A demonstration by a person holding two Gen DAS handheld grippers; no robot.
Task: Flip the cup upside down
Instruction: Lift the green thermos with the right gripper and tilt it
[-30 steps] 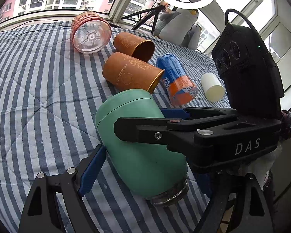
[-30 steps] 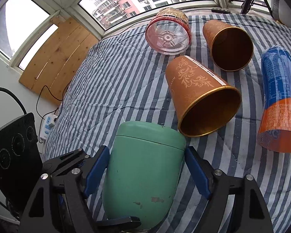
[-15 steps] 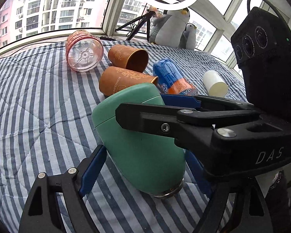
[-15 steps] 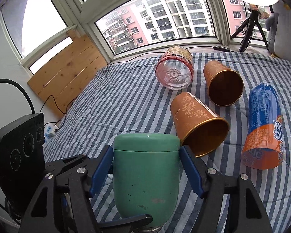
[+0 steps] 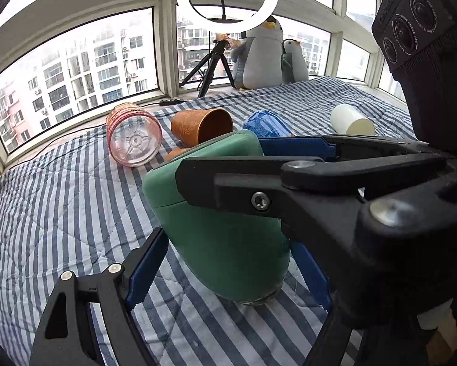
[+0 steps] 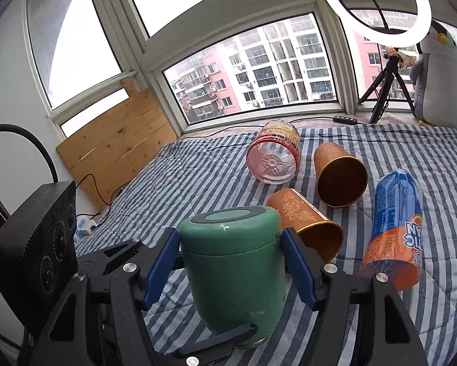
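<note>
Striped quilt below bay windows, ring light glowing

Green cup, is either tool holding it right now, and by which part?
Both tools bracket the green cup. The right tool has its blue pads on the cup's side walls, below the closed end. The left tool straddles its lower body; contact cannot be told.
</note>
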